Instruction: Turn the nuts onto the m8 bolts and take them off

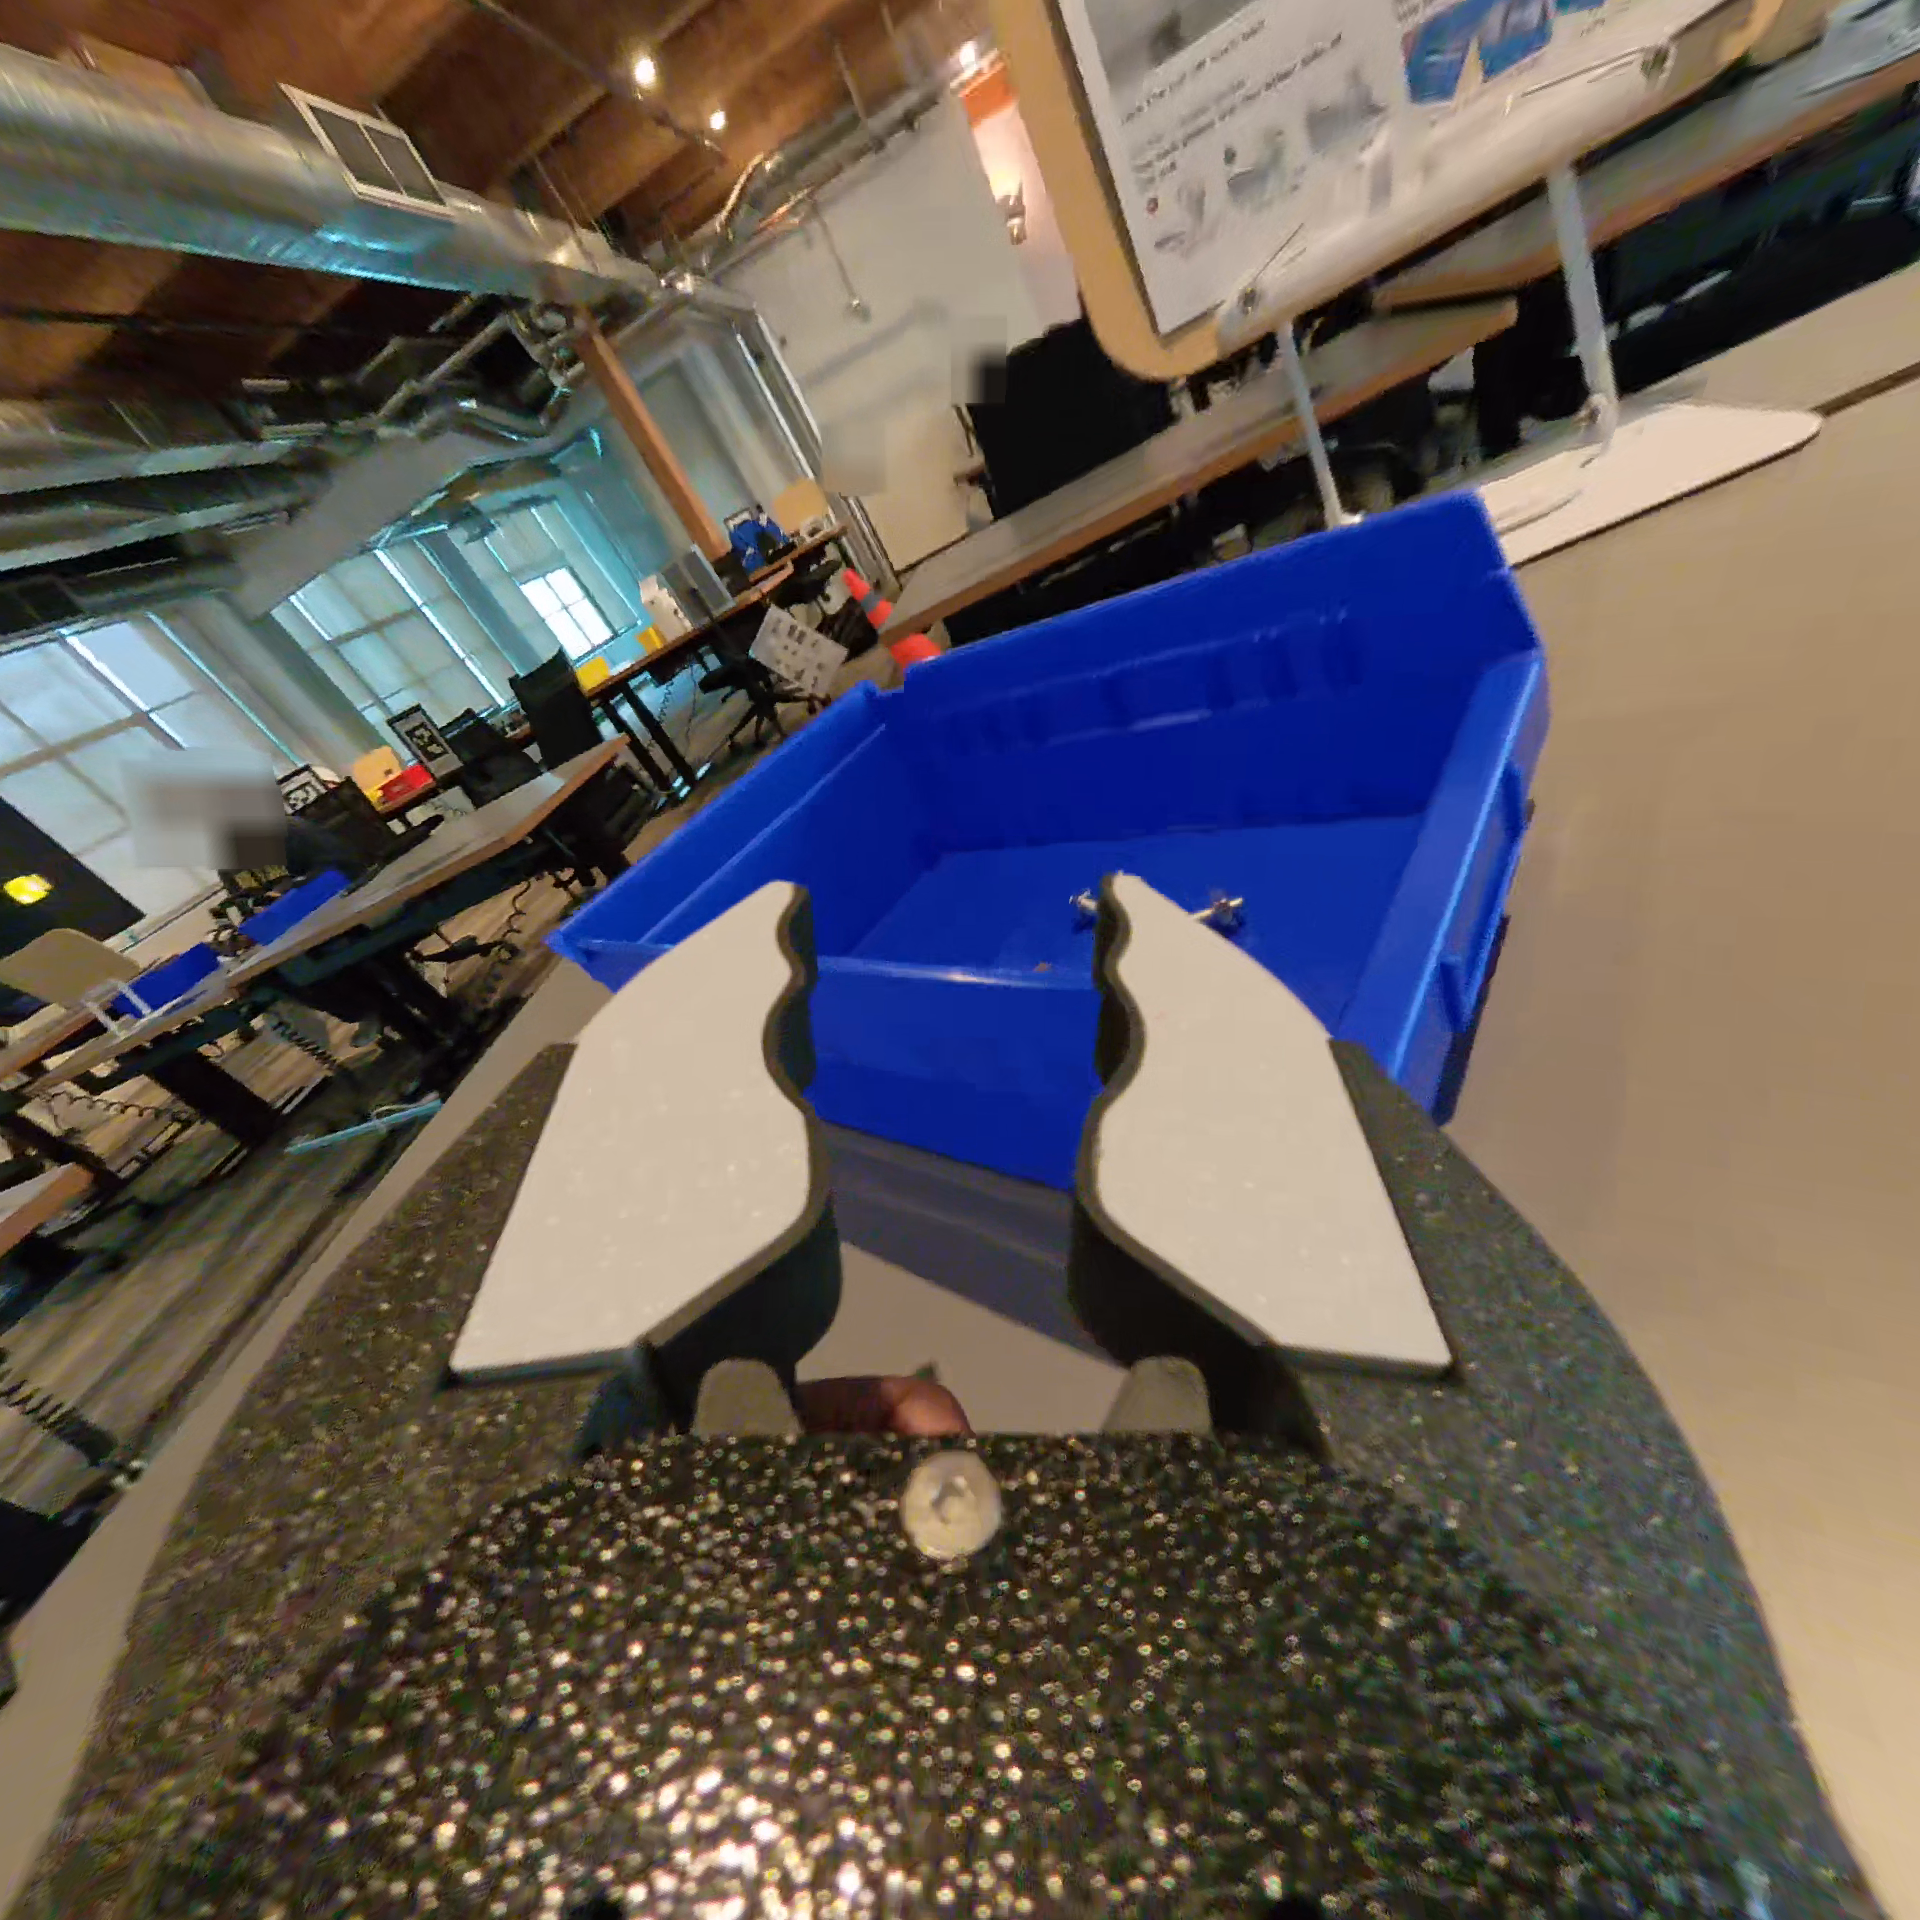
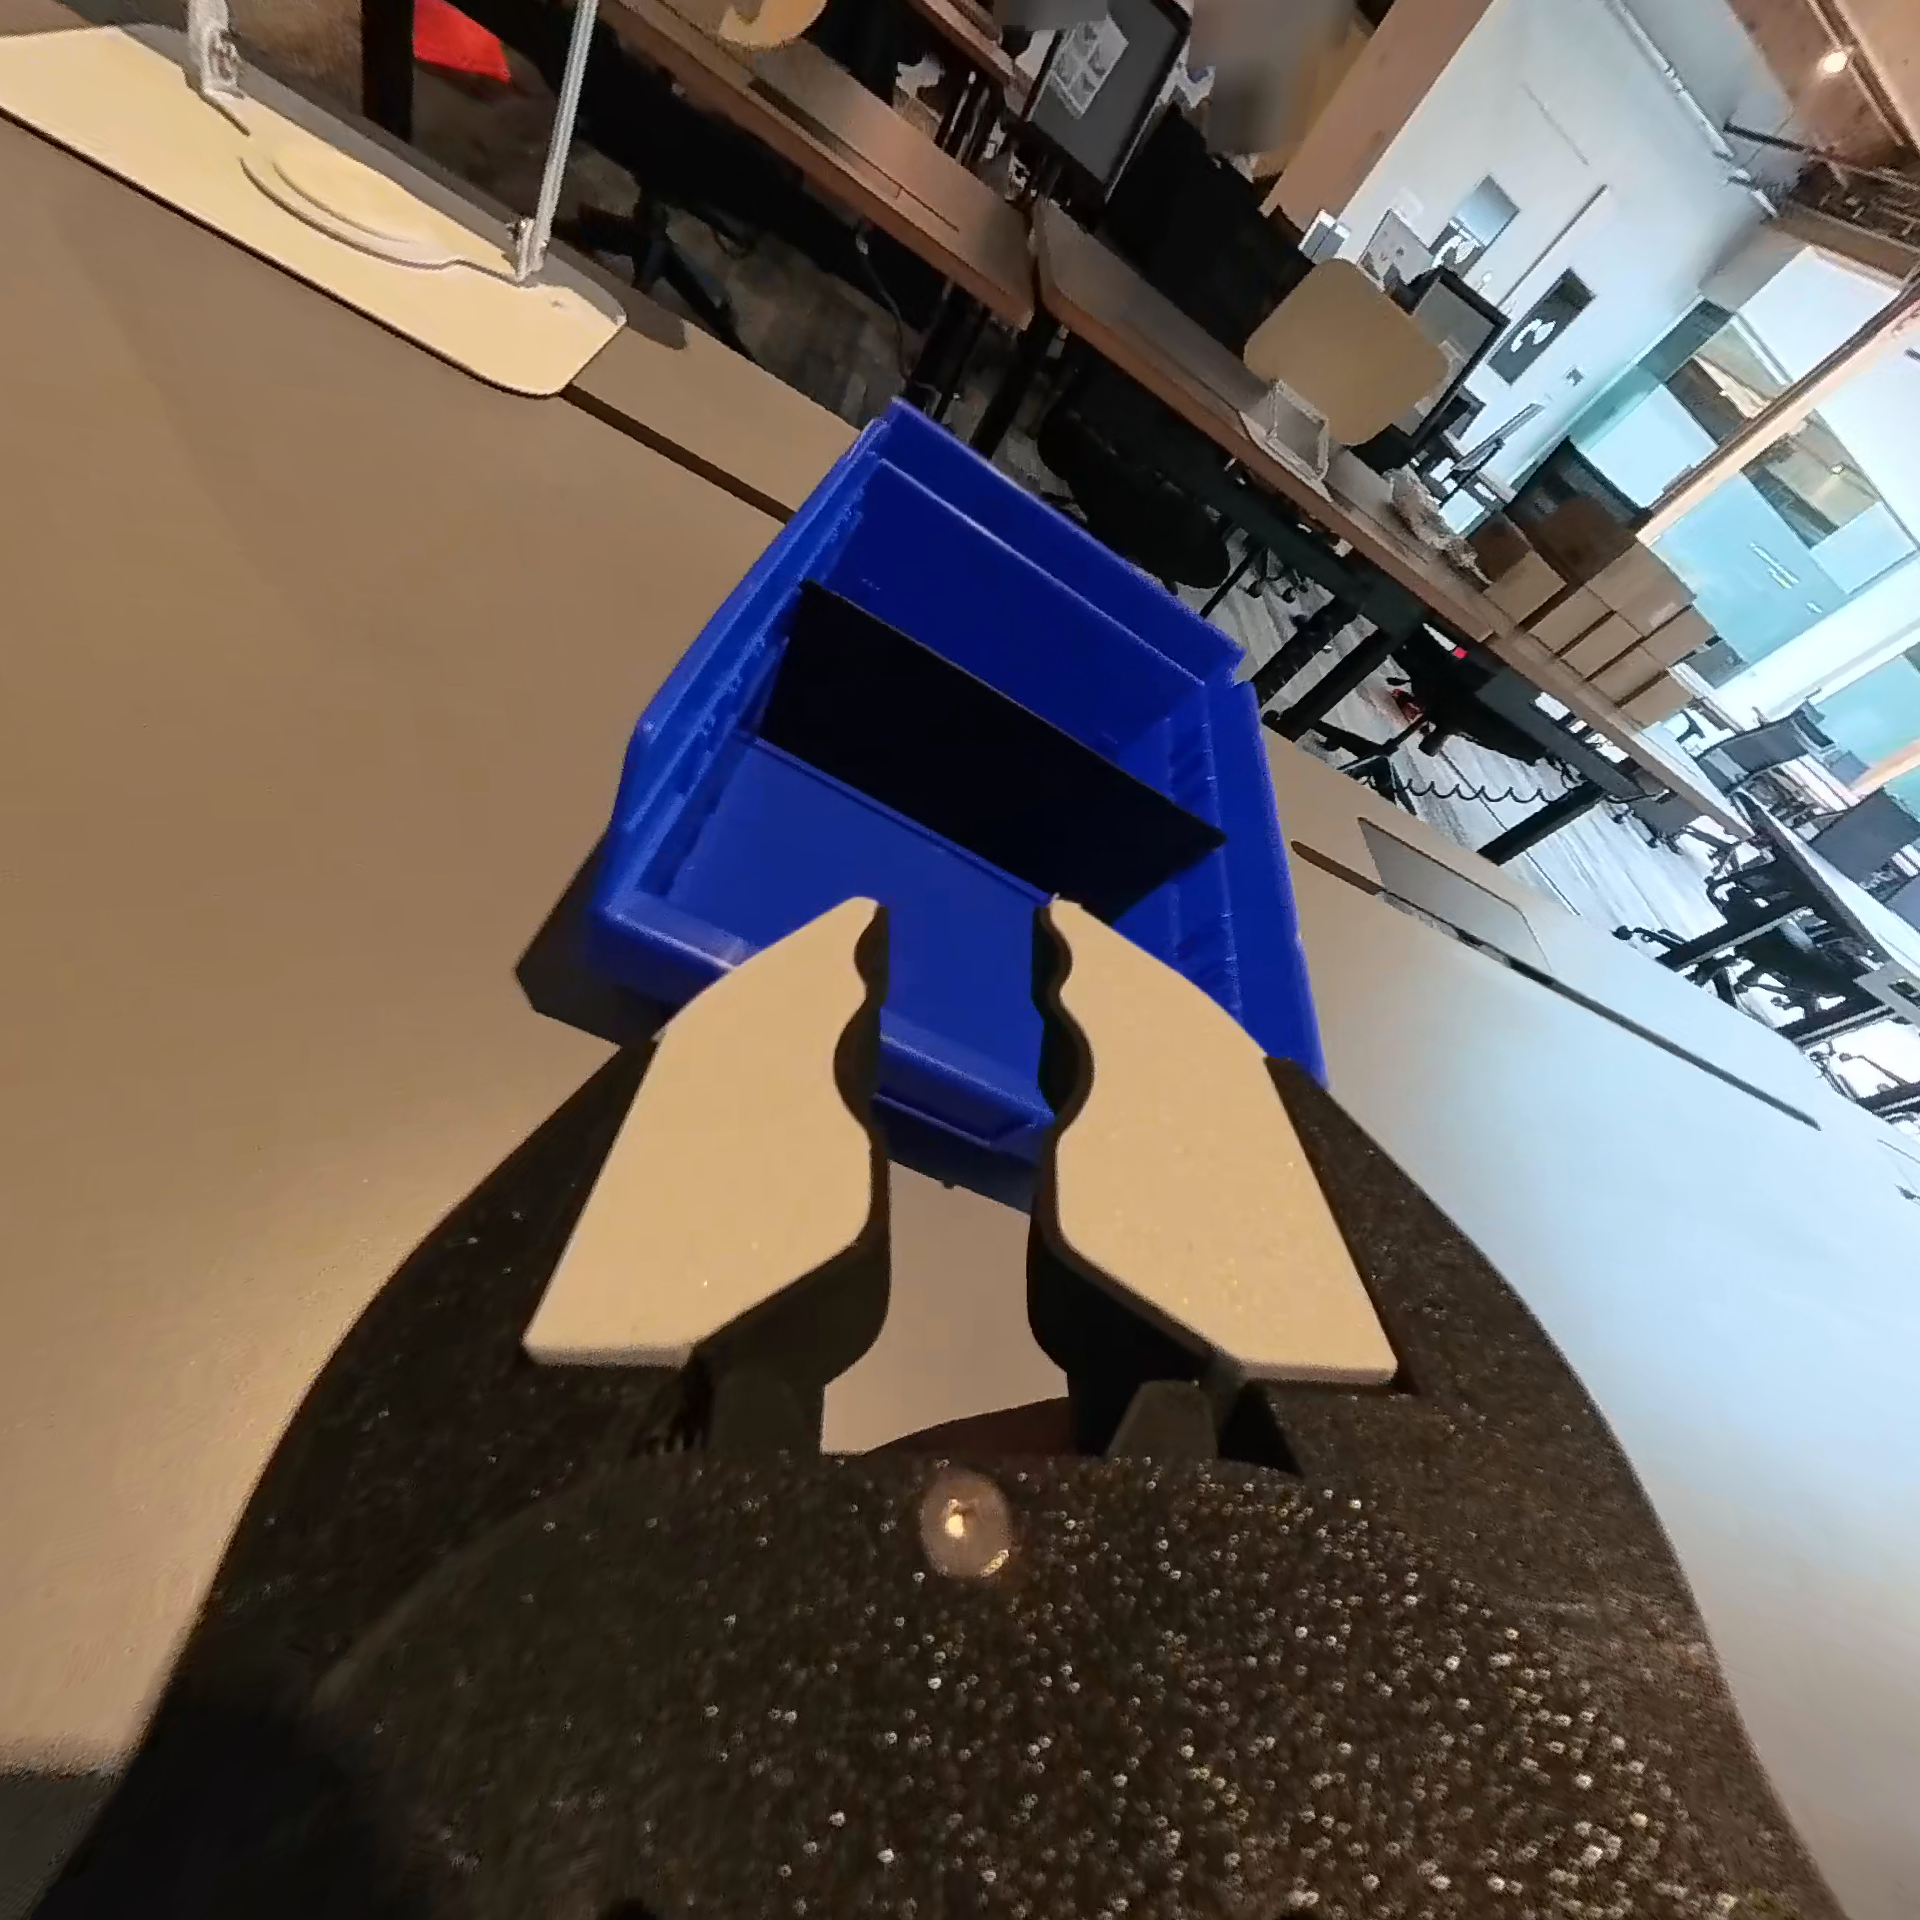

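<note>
- The left claw [image 1: 951, 914] is open and holds nothing, just in front of one blue bin [image 1: 1195, 727] on the table [image 1: 1714, 831].
- Two small bolts [image 1: 1216, 908] lie inside the bin.
- The right claw [image 2: 961, 914] is open and empty, before one blue bin [image 2: 935, 935] with one dark divider [image 2: 977, 758].

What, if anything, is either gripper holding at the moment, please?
Nothing. The left gripper and right gripper are both open and empty; the bolts lie in the blue bin.
</note>
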The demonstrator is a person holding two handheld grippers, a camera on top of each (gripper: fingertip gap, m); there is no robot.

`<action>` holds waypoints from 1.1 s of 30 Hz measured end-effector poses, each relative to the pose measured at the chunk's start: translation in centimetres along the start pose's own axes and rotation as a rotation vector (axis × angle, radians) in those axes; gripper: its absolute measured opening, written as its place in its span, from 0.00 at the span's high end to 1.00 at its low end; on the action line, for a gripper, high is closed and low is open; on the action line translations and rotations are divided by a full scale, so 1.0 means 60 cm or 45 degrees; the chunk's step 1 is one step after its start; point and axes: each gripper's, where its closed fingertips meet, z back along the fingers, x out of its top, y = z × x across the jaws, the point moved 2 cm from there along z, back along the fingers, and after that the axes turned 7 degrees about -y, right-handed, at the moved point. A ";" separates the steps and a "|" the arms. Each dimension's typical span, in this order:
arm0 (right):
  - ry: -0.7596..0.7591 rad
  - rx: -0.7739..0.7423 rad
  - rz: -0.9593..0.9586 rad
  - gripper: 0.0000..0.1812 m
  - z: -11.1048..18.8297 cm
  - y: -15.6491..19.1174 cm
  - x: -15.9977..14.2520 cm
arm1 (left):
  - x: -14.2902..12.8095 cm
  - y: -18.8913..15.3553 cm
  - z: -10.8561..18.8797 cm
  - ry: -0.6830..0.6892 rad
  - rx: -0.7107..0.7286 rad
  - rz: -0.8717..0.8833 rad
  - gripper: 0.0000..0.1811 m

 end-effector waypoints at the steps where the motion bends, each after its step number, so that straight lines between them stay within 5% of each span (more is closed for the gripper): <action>1: 0.003 0.005 0.000 0.86 -0.001 0.003 -0.003 | -0.002 0.002 -0.001 0.013 0.010 -0.002 0.73; 9: 0.001 0.069 -0.053 0.86 -0.003 0.036 -0.033 | -0.030 0.083 0.005 0.197 0.125 -0.088 0.74; 11: -0.006 0.082 -0.058 0.86 -0.004 0.050 -0.038 | -0.011 0.098 0.014 0.127 0.122 -0.004 0.74; 15: -0.036 0.089 -0.061 0.86 -0.007 0.080 -0.038 | 0.020 0.050 0.025 0.063 -0.024 0.059 0.74; 19: -0.079 0.065 -0.032 0.87 -0.009 0.102 -0.037 | -0.038 0.035 0.006 0.203 -0.010 -0.032 0.74; 30: -0.085 0.105 -0.002 0.87 -0.018 0.128 -0.053 | -0.158 0.225 0.018 0.474 0.263 0.015 0.85; 33: -0.090 0.105 0.003 0.87 -0.019 0.133 -0.053 | -0.125 0.233 0.025 0.338 0.270 0.062 0.85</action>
